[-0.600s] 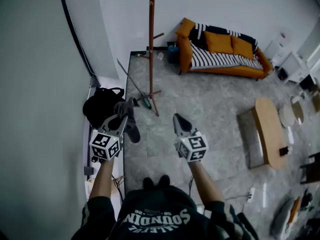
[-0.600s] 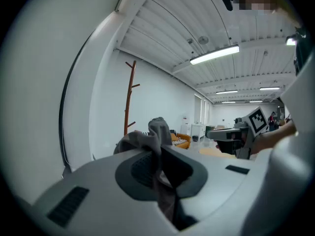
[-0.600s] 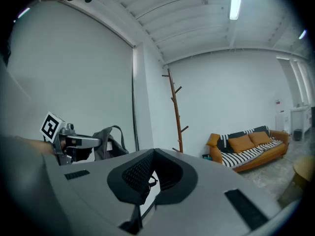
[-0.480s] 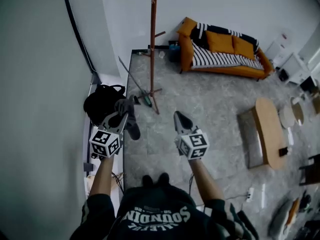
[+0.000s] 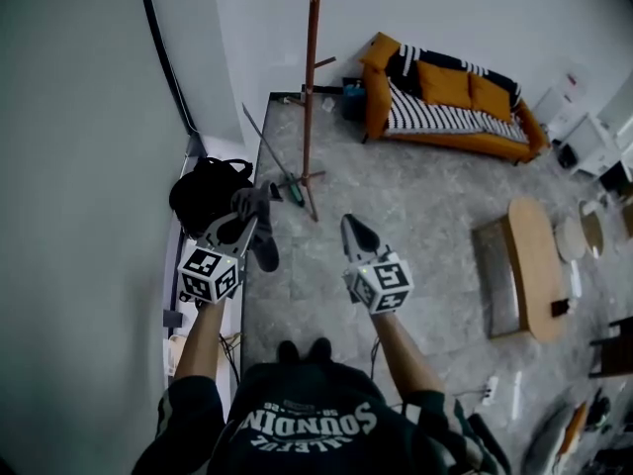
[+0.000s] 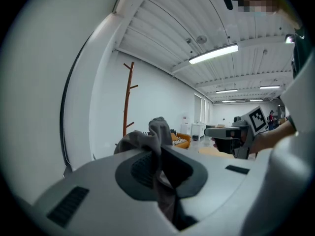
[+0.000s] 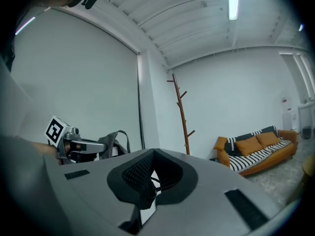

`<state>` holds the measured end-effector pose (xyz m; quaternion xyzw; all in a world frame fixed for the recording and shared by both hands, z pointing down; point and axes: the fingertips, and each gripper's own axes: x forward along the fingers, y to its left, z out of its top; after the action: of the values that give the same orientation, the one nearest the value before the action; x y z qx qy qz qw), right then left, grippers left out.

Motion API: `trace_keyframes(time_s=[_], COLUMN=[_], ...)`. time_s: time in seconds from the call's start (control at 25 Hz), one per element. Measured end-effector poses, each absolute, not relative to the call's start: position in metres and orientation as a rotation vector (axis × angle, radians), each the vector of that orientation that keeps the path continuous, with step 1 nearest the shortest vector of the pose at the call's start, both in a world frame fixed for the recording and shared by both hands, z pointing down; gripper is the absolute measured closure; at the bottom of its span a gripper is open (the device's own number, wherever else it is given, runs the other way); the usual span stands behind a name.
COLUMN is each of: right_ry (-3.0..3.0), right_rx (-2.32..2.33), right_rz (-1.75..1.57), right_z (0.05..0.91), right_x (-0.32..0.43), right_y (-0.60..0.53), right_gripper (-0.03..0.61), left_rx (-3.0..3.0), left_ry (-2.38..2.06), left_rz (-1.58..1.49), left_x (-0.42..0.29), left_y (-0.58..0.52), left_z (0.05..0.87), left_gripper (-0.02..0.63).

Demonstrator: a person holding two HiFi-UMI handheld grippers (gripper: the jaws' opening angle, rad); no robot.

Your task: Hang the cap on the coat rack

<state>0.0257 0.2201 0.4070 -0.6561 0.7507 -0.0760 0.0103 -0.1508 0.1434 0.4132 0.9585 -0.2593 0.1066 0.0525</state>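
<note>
Cap (image 5: 259,211), grey and crumpled, hangs pinched in the closed left claw (image 5: 240,226). Most of its shape is hard to read. Behind it a black bag (image 5: 203,191) lies by the wall. Ahead stands the coat rack (image 5: 312,97), well apart from the cap, its top cut off in the head view. The right claw (image 5: 354,234) is closed on nothing.

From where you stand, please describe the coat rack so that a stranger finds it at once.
Find the white wall behind the orange sofa. Left of the sofa, near the corner, stands the coat rack. It is a thin brown pole with short pegs, the only tall upright thing.
</note>
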Motion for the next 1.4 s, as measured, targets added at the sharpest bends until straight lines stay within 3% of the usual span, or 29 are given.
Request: trace_keyframes(time_s=[0.92, 1.4], right_ry=[2.414, 2.421], right_rx=[-1.959, -1.954], right_rz=[-0.289, -0.304], right_z=[0.424, 0.436], right_x=[0.074, 0.088], right_y=[0.217, 0.135], right_gripper=[0.58, 0.58], left_rx=[2.904, 2.89], left_ry=[-0.846, -0.812], left_rz=[0.341, 0.318], left_x=[-0.095, -0.073], left_y=[0.143, 0.065], left_z=[0.418, 0.435], left_gripper=[0.603, 0.603])
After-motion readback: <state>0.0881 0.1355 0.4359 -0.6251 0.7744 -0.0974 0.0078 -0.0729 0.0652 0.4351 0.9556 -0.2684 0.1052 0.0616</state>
